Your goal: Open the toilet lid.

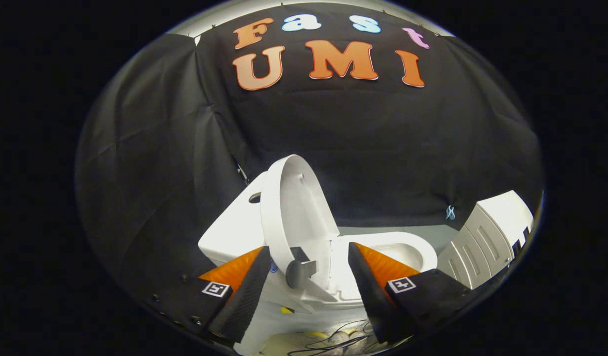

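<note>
A white toilet stands just ahead of my fingers. Its lid [296, 210] is raised upright and leans back toward the tank [232, 225]. The seat and bowl [408, 252] lie open beyond the right finger. A grey round hinge piece [299, 272] sits at the lid's base, between my fingers. My gripper [309, 257] is open, its black and orange fingers [249, 284] spread wide on either side of the lid's base, touching nothing.
A white ribbed box or appliance [487, 242] stands to the right of the bowl. Black cables [333, 338] lie on the pale floor below the fingers. Black cloth walls close the booth behind and to the left.
</note>
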A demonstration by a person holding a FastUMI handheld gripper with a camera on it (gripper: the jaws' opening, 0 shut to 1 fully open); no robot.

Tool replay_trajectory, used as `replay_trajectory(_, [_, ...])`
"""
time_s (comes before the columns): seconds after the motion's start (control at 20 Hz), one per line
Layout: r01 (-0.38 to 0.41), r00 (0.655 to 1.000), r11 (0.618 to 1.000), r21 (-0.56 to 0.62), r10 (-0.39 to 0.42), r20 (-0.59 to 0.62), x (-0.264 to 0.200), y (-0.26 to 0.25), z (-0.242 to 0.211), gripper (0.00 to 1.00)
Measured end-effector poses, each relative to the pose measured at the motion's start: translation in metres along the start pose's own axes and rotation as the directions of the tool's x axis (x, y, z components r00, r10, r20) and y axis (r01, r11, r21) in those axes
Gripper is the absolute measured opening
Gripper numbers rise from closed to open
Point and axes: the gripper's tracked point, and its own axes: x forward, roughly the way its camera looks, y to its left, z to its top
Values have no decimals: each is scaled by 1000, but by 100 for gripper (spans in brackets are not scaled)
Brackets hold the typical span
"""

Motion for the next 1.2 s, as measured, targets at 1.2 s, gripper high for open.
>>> replay_trajectory(1.2, [180,936,983,34,-182,301,-103,-231,138,100])
